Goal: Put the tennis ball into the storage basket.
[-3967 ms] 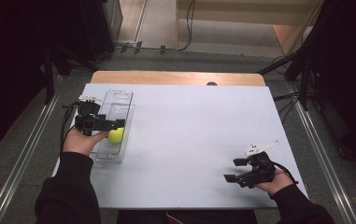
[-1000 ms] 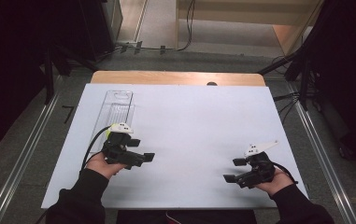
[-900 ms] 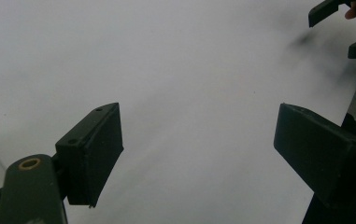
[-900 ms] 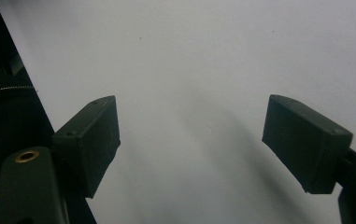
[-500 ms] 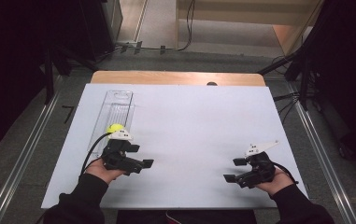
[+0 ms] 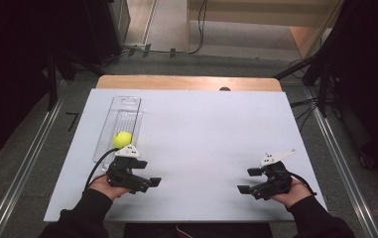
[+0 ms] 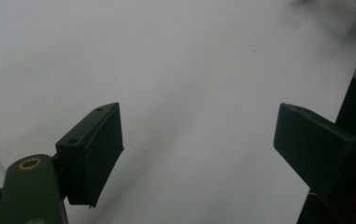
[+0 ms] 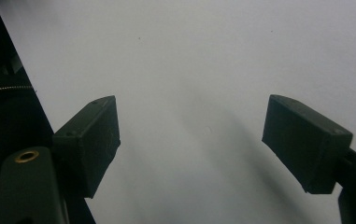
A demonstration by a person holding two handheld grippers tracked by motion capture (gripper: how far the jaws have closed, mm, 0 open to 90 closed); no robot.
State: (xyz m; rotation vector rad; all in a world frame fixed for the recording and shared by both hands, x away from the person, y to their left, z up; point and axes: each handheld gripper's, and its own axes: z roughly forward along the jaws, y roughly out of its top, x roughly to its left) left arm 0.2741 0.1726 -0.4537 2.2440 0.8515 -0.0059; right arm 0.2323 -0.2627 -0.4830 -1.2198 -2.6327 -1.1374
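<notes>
A yellow-green ball (image 6: 122, 139) lies in the near end of a clear plastic tray (image 6: 125, 110) on the left of the white tabletop (image 6: 206, 129). My left gripper (image 6: 151, 183) rests just in front of the tray near the table's front edge, its jaws pointing right. In the left gripper view it (image 7: 196, 121) is open, with only bare white surface between its jaws. My right gripper (image 6: 247, 180) sits at the front right, jaws pointing left. Seen in the right gripper view it (image 8: 189, 105) is open over bare tabletop.
A wooden strip (image 6: 186, 83) runs along the table's far edge. Metal rails (image 6: 343, 163) flank the table on both sides, and dark equipment and cables stand on the floor beyond. The white surface between the two grippers is bare.
The left gripper has drawn back from the tray to the table's front edge with nothing in it, and the ball stays in the tray. The right gripper has barely moved.
</notes>
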